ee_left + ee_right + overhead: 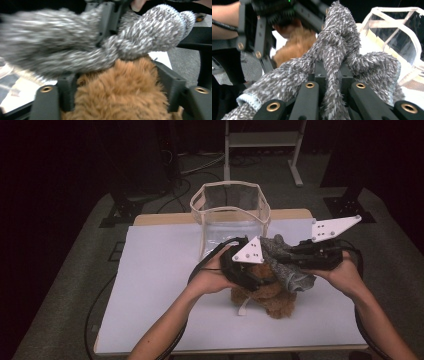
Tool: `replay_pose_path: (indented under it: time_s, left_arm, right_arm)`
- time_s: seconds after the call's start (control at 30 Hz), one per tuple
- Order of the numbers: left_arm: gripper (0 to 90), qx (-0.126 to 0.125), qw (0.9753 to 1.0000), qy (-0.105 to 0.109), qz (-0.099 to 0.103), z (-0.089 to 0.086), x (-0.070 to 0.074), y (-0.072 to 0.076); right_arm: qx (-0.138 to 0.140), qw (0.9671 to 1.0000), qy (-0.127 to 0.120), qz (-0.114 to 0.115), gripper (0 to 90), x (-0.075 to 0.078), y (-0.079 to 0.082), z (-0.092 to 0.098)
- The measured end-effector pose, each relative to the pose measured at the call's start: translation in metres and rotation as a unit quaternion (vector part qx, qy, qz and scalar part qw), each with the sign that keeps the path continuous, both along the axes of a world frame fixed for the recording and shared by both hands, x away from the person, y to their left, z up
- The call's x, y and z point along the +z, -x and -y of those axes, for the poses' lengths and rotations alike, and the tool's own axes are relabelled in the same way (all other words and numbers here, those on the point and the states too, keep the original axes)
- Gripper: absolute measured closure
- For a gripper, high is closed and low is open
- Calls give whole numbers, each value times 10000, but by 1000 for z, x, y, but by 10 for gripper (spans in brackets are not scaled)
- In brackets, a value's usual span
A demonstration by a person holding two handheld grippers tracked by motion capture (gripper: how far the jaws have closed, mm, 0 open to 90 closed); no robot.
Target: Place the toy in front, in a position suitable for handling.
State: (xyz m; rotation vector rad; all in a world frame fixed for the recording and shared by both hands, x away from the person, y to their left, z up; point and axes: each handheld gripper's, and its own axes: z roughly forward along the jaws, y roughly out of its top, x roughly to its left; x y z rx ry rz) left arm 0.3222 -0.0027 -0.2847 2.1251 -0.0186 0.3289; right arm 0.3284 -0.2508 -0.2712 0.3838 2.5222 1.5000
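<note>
We observe a brown plush toy (272, 296) standing on the white table (155, 285), near its middle, just in front of a clear bag (231, 215) with a cream rim. A grey fuzzy cloth (287, 265) lies draped over the top of the toy.

The left gripper (248, 270) sits against the toy's upper left side. In the left gripper view, the brown fur fills the space between its fingers (172, 85), which stand apart on either side of the toy; we record them as closed on the toy, with the fur pressed against both inner faces. The grey cloth crosses just above the fur in that view.

The right gripper (295, 257) comes in from the right, level with the top of the toy. In the right gripper view, its fingers (322, 75) are drawn together and pinch a fold of the grey cloth, which bunches upward between them and spills to both sides. The toy shows beyond the cloth, with the left gripper around it.
</note>
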Motion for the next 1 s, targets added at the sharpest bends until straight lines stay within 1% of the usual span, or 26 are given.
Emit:
replay_pose_path:
  time_s: [0.03, 0.1, 0.13, 0.17, 0.2, 0.27, 0.33, 0.37, 0.4, 0.47, 0.5, 0.53, 0.57, 0.6, 0.63, 0.67, 0.7, 0.73, 0.77, 0.87, 0.9, 0.93, 0.97, 1.0]
  left_arm:
    - [278, 50, 10000, 54, -56, -4, -2, -2]
    - [382, 67, 9998, 135, -105, -11, -9, -5]
    - [419, 73, 9997, 205, -145, -14, -12, -6]
    - [466, 36, 9995, 279, -162, -16, -14, -7]
    - [488, 24, 9993, 340, -154, -18, -15, -7]
    - [502, 65, 9991, 403, -118, -18, -16, -7]
    - [505, 46, 9991, 410, -69, -16, -15, -6]
    - [505, 46, 9991, 410, -69, -16, -15, -6]
    - [504, 24, 9992, 409, -35, -12, -14, -4]
    - [503, 17, 9991, 415, 9, -9, -13, -2]
    - [500, 17, 9991, 415, 9, -9, -13, -2]
    - [492, 47, 9994, 337, 25, -8, -13, -1]
    - [487, 47, 9994, 337, 25, -8, -13, -1]
    - [483, 62, 9997, 256, 15, -7, -16, -1]
    - [484, 62, 9997, 256, 15, -7, -16, -1]
    - [487, 59, 9999, 160, 32, -5, -20, -2]
    - [491, 59, 9999, 160, 32, -5, -20, -2]
    - [501, 71, 9999, 92, 80, -5, -21, -1]
    - [510, 78, 9999, 74, 101, -5, -21, -1]
    - [507, 105, 9999, 38, 46, -4, -20, -1]
    - [490, 105, 9999, 38, 46, -4, -20, -1]
    - [469, 111, 9999, 38, 33, -4, -20, -2]
    - [469, 101, 9999, 37, -8, -4, -21, -2]
    - [422, 118, 9999, 42, -111, -5, -21, -4]
  right_arm:
    - [-18, 10000, 84, 3, 816, -2, 0, 0]
    - [-21, 9998, 187, -16, 815, -6, -2, -3]
    - [-9, 9998, 191, -27, 815, -7, -2, -4]
    - [7, 9999, 110, -11, 815, -7, -2, -4]
    - [7, 10000, 21, -14, 814, -5, -2, -4]
    - [15, 9999, -115, 51, 813, 2, -2, -6]
    - [126, 9997, -189, 98, 813, 9, -2, -13]
    - [126, 9997, -189, 98, 813, 9, -2, -13]
    - [232, 9995, -209, 112, 812, 13, -3, -22]
    - [288, 9993, -217, 106, 812, 14, -3, -29]
    - [288, 9993, -217, 106, 812, 14, -3, -29]
    - [264, 9996, -105, 68, 813, 10, -3, -33]
    - [264, 9996, -105, 68, 813, 10, -3, -33]
    - [220, 9997, -68, 2, 816, 3, -4, -30]
    - [220, 9997, -68, 2, 816, 3, -4, -30]
    - [194, 9998, 17, -3, 817, -2, -5, -29]
    - [191, 9998, 47, 1, 817, -4, -5, -29]
    - [185, 9998, 78, -4, 818, -5, -5, -29]
    - [209, 9997, 87, 2, 819, -6, -5, -29]
    - [217, 9997, 130, 33, 822, -6, -5, -29]
    - [217, 9997, 130, 33, 822, -6, -5, -29]
    - [178, 9996, 220, 92, 823, -6, -5, -30]
    - [178, 9996, 220, 92, 823, -6, -5, -30]
    - [147, 9994, 307, 102, 825, -7, -5, -31]
